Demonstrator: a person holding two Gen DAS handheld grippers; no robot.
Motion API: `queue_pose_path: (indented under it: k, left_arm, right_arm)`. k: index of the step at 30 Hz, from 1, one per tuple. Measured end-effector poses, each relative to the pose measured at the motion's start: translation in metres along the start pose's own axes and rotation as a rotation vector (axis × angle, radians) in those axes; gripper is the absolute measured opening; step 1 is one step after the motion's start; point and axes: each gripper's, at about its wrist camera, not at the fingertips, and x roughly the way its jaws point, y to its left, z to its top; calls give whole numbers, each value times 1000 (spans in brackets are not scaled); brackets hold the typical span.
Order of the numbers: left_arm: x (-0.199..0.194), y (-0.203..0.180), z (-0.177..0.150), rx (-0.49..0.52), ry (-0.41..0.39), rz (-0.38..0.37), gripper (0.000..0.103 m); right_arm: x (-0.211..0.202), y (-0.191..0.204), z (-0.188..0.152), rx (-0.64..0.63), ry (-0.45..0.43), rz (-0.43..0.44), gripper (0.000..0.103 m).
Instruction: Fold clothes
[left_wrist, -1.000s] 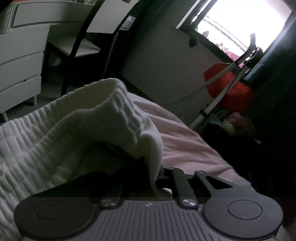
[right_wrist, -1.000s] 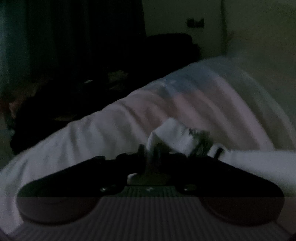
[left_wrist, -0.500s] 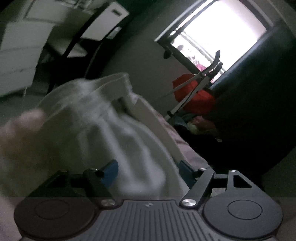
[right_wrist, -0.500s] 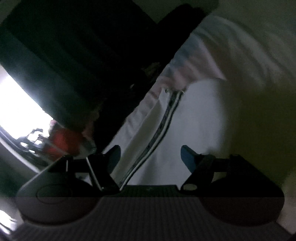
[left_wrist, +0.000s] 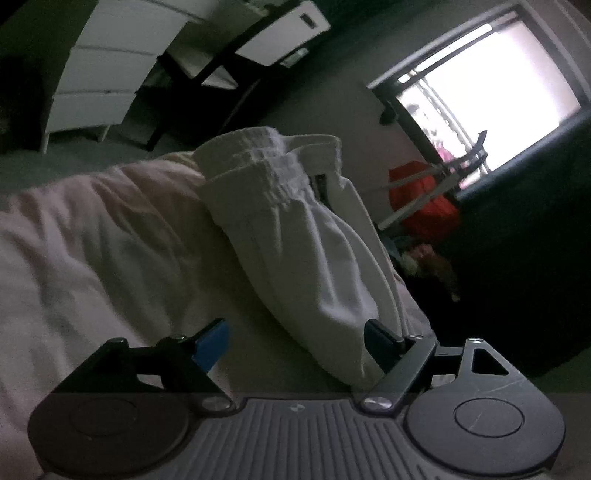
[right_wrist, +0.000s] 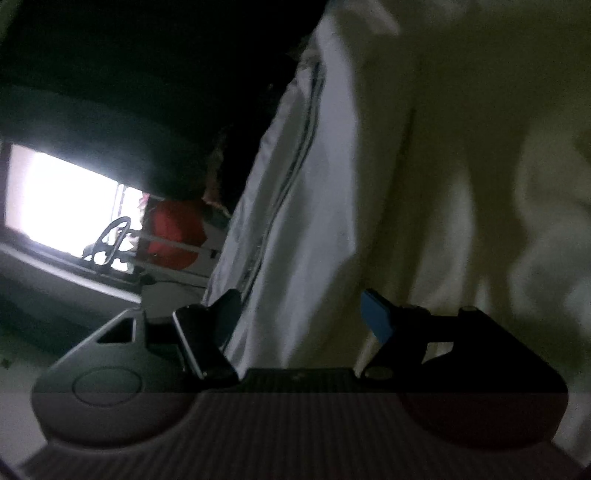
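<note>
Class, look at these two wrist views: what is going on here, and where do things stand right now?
A person is folding clothes on a bed with pinkish bedding, a two-finger gripper in each hand. The left gripper is open, its fingers either side of a white garment with a gathered waistband lying on the bed. The right gripper is open too, over white fabric with a dark side stripe. Neither grips anything.

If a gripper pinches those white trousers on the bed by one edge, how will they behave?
The white trousers are probably floppy: they sag in soft folds on the bed. Likely light, so one pinch should lift them. The gathered waistband looks thicker, perhaps a firmer hold.
</note>
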Motion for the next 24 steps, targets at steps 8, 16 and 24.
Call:
queue_pose_path:
  k: [8, 16, 24]
  left_arm:
    - [63, 22, 20, -72, -106, -16, 75]
    - [76, 16, 44, -94, -236, -18, 24]
    - [29, -3, 48, -15, -320, -36, 10]
  right_arm:
    - [47, -7, -6, -26, -57, -67, 71]
    - [66, -4, 29, -78, -255, -172, 21]
    - [35, 11, 43, -174, -258, -169, 11]
